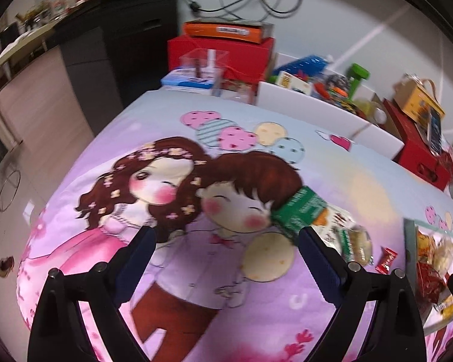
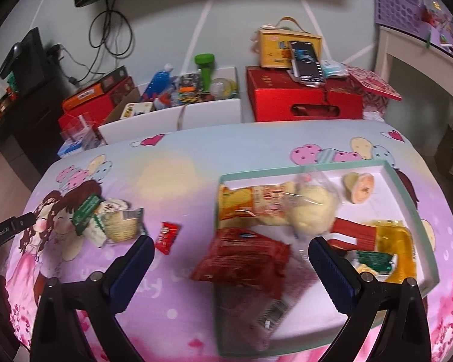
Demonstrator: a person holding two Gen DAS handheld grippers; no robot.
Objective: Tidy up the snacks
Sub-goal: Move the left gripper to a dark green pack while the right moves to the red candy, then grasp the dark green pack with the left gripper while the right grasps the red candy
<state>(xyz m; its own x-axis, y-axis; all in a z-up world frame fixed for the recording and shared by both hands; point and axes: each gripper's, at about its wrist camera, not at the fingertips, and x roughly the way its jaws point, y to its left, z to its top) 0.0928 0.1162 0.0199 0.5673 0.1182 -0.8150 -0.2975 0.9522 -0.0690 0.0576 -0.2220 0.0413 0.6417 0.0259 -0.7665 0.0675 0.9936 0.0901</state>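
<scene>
My left gripper [image 1: 226, 241] is open above the cartoon-print cloth [image 1: 196, 286], with nothing between its fingers. To its right lie a green packet [image 1: 299, 211], a cookie packet [image 1: 356, 241] and a small red candy [image 1: 386, 259]. My right gripper [image 2: 231, 244] is also open. A dark red packet [image 2: 241, 259] shows blurred between its fingers, over the left rim of the teal-edged tray [image 2: 401, 181], untouched by either pad. The tray holds an orange packet [image 2: 244, 202], a wrapped cream bun [image 2: 311, 208], a small round cake [image 2: 361, 187] and a red-and-yellow packet [image 2: 377, 235].
Behind the table stand a white box [image 2: 208, 114] of toys, a red box [image 2: 305, 102] with a yellow carton [image 2: 274, 48] and a phone [image 2: 306, 60] on it, and a clear container [image 1: 205, 69]. The left gripper's body [image 2: 6, 232] shows at the left edge.
</scene>
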